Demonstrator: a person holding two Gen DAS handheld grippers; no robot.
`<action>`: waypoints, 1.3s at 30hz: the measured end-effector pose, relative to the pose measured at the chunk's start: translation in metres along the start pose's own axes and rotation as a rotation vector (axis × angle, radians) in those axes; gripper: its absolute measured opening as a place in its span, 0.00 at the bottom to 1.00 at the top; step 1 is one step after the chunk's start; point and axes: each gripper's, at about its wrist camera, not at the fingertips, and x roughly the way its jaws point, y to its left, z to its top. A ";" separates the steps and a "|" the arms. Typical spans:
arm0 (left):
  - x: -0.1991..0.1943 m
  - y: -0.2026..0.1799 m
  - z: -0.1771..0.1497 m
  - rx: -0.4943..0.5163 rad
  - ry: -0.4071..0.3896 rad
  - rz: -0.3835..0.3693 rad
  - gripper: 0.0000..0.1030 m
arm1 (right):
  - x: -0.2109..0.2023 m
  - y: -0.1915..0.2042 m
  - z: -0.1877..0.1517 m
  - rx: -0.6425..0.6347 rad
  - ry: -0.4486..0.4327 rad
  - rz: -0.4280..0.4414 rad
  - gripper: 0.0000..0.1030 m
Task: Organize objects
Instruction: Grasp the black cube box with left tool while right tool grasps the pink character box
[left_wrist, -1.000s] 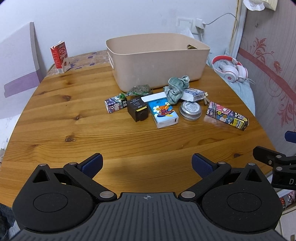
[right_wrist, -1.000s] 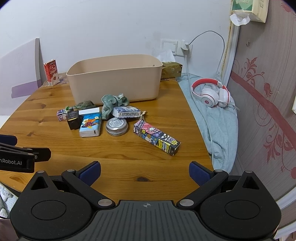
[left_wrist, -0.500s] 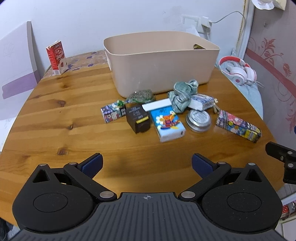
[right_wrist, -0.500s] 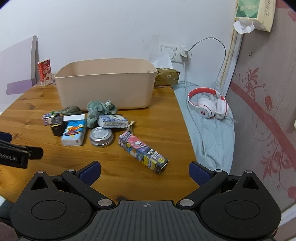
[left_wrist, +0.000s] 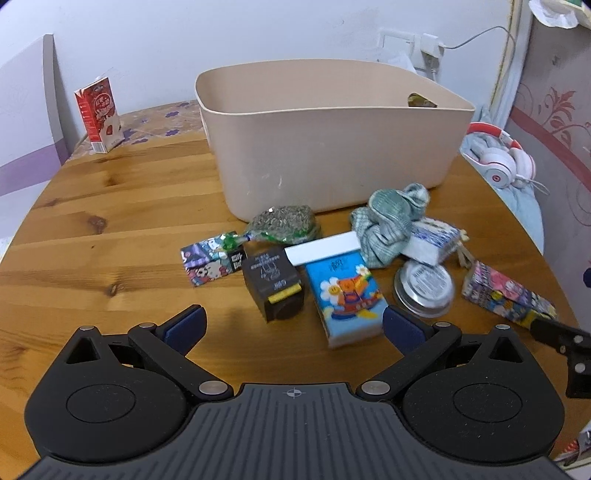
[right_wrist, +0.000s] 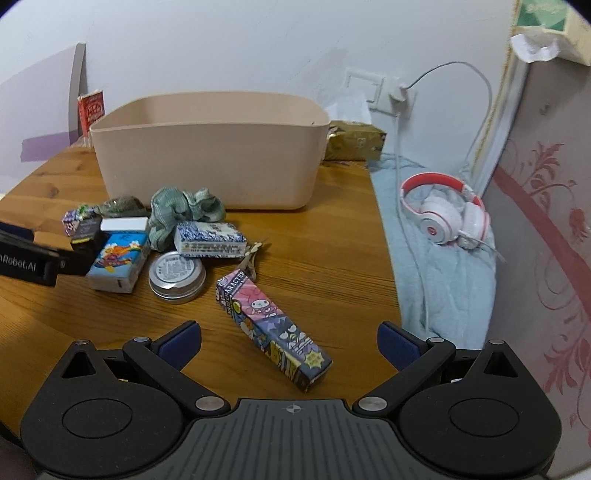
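Both claws hang spread wide and empty over the bench (left_wrist: 92, 229). The left claw (left_wrist: 293, 325) faces a black box (left_wrist: 275, 286) (blue tissue pack (left_wrist: 343, 295) beside it); the right claw (right_wrist: 290, 341) straddles a cartoon-print carton (right_wrist: 273, 328).

Domestic room, probably a bedroom.
A wooden table (left_wrist: 110, 221) stands against a bed's blue quilt (right_wrist: 443, 266) bearing headphones (right_wrist: 443, 214); floral wallpaper (right_wrist: 546, 221), a wall socket (right_wrist: 373, 88) and a milk carton (left_wrist: 99, 114) complete the setting.

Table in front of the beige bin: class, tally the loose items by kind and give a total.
Boxes: 4
Packs: 3
Tin: 1
Cloth: 1
Small metal item: 1
Total: 10
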 end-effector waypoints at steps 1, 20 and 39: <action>0.004 0.001 0.001 -0.006 -0.002 0.009 1.00 | 0.005 0.000 0.001 -0.007 0.007 0.002 1.00; 0.051 0.034 0.020 -0.030 0.068 0.039 0.48 | 0.062 -0.001 0.011 0.001 0.106 0.113 0.64; -0.025 0.061 0.031 0.024 -0.067 -0.085 0.32 | 0.015 0.019 0.030 0.045 -0.010 0.041 0.21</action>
